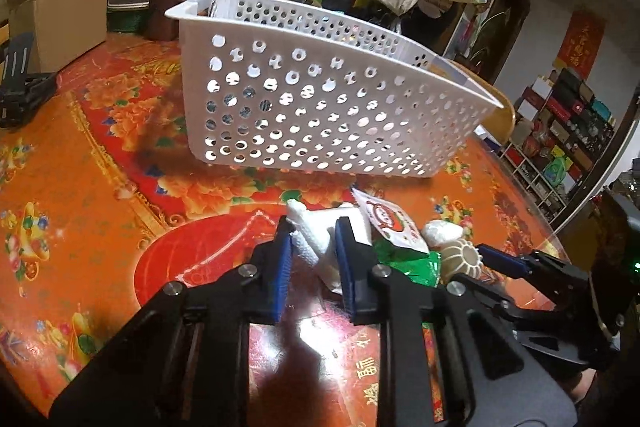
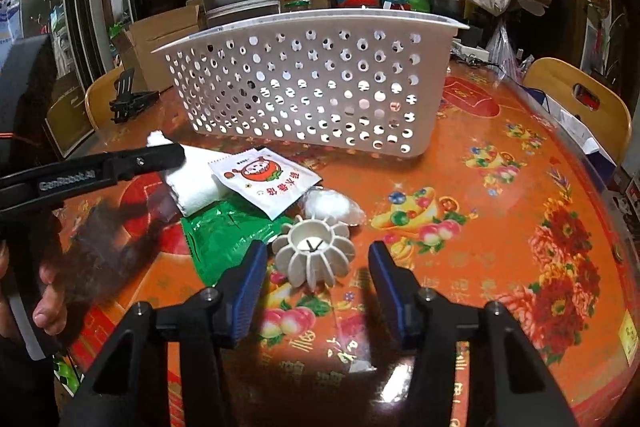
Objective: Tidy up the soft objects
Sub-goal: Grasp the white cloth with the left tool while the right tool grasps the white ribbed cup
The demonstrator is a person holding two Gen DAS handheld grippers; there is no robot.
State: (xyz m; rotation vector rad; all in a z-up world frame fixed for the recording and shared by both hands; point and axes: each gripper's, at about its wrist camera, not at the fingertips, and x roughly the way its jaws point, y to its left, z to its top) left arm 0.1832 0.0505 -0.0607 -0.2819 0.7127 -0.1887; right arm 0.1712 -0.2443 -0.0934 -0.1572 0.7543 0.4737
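Left gripper (image 1: 310, 241) clamped on a folded white towel (image 2: 196, 183), nubby cloth, lying at the left end of the pile in front of the basket. Next right: one flat white sachet (image 2: 262, 181) with red cartoon print, overlapping one crinkly green foil packet (image 2: 224, 241). Then one white ribbed, pumpkin-shaped soft piece (image 2: 314, 257) and one white lump in clear wrap (image 2: 332, 207) behind it. Right gripper (image 2: 316, 267) jaws apart, straddling the ribbed piece, not touching. One white perforated plastic basket (image 2: 304, 87) behind, on an orange-red floral tablecloth (image 2: 500, 227).
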